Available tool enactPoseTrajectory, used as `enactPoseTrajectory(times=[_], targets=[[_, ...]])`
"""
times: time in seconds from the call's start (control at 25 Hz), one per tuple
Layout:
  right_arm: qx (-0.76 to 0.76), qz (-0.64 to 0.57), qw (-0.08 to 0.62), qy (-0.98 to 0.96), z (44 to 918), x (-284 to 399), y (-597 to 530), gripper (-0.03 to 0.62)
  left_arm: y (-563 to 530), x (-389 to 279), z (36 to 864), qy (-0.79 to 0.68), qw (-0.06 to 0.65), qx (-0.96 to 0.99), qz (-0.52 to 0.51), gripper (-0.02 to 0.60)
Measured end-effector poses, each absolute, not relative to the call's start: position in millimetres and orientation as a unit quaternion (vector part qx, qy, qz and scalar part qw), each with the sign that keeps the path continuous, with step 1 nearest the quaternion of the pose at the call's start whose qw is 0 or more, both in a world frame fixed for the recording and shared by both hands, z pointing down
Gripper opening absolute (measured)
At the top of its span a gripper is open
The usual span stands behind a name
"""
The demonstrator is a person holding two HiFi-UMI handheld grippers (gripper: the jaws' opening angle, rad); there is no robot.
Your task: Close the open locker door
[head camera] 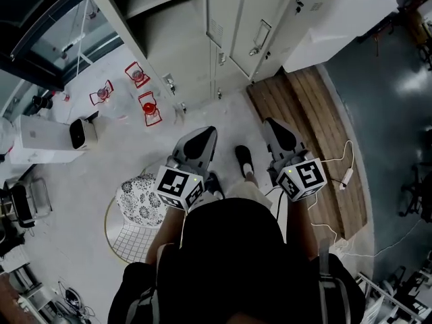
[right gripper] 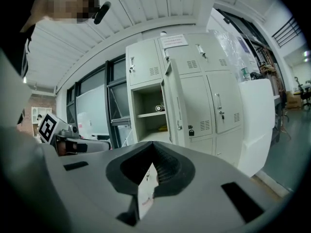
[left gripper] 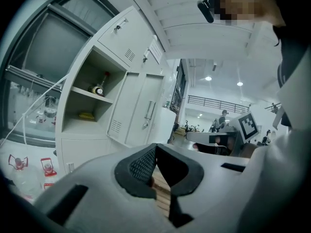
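A bank of pale grey lockers [head camera: 236, 19] stands ahead of me. One middle compartment [right gripper: 148, 115] is open, with a shelf, a round thing and a yellow thing inside. Its door [right gripper: 174, 106] swings out toward me, edge-on in the right gripper view. In the left gripper view the same compartment [left gripper: 90, 106] shows with the door [left gripper: 127, 111] to its right. My left gripper [head camera: 202, 137] and right gripper [head camera: 273, 125] are held low in front of the person, well short of the lockers. Both are shut with nothing in them, as the left gripper [left gripper: 155, 147] and right gripper [right gripper: 154, 147] show close up.
Red wire stands [head camera: 150, 106] sit on the floor by the lockers' left end. A white box [head camera: 47, 140], a patterned stool [head camera: 142, 198] and a round wire basket [head camera: 131, 238] are at my left. A wooden platform [head camera: 317, 127] with a cable [head camera: 345, 175] and a white cabinet [head camera: 337, 25] are to the right.
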State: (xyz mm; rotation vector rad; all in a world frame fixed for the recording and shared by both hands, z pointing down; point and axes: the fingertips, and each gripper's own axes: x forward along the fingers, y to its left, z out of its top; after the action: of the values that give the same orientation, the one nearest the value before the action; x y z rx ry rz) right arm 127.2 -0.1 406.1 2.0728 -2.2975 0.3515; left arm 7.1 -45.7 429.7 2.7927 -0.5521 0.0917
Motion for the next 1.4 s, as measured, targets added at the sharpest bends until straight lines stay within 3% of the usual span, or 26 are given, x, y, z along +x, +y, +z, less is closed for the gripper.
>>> enactPoseTrajectory(times=[0.96, 1.12, 1.4], targets=[[0.555, 0.066, 0.004, -0.829, 364.0, 241.3, -115.6, 0.008, -104.0, 121.0, 396.0, -0.315, 0.129, 0.940, 0.009, 0.018], [0.528, 0.062, 0.005, -0.847, 361.8, 243.3, -125.4, 0.056, -103.1, 132.3, 398.2, -0.330, 0.131, 0.935, 0.009, 0.018], [0.485, 0.050, 0.010, -0.873, 357.4, 239.4, -141.3, 0.075, -105.6, 139.8, 401.6, -0.362, 0.133, 0.923, 0.008, 0.018]])
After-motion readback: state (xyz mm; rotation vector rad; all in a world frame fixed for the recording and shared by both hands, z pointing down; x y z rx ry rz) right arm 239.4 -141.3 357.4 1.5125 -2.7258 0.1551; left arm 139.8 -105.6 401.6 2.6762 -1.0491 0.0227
